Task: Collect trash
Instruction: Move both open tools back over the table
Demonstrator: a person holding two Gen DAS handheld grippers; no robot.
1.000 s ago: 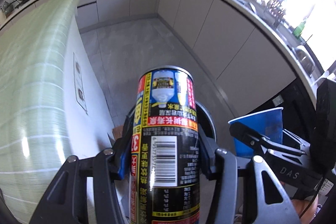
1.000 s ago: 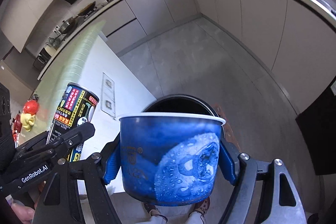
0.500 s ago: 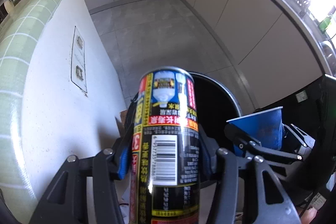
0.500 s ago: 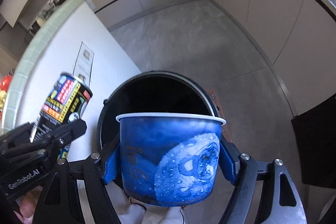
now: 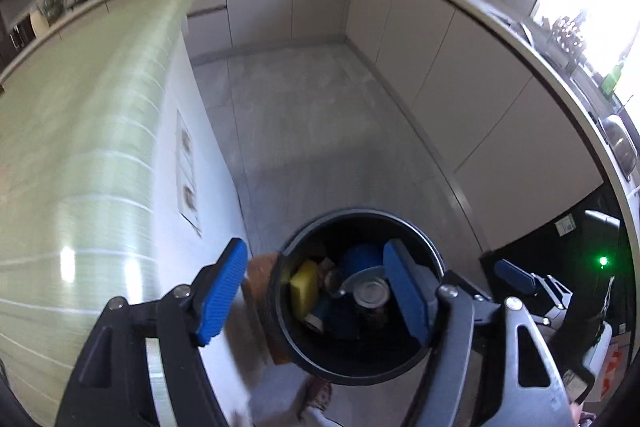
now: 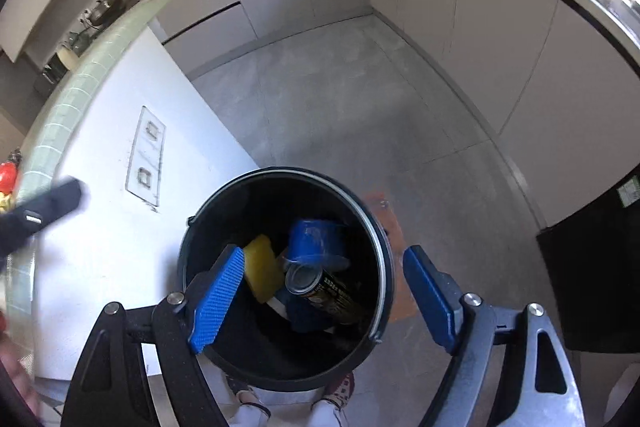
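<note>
A round black trash bin (image 6: 384, 239) (image 5: 434, 259) stands on the floor below both grippers. Inside it lie the black printed can (image 6: 320, 287) (image 5: 372, 295), the blue paper cup (image 6: 316, 239) (image 5: 362, 257) and a yellow sponge (image 6: 262, 269) (image 5: 304, 287). My left gripper (image 5: 316, 295) hangs over the bin, its jaws opening with nothing between its blue pads. My right gripper (image 6: 322, 297) is also above the bin, jaws opening and empty. Part of the left gripper (image 6: 44, 207) shows blurred at the left of the right wrist view.
A white island with a green tiled top (image 5: 80, 147) and wall sockets (image 6: 146, 157) stands just left of the bin. Pale cabinets (image 6: 500, 39) line the far and right walls around grey floor (image 5: 320, 131). A person's feet (image 6: 332, 393) stand by the bin.
The can has dropped from my left gripper and the blue cup from my right gripper into the bin. Both pairs of jaws have spread apart. The left gripper lifted.
</note>
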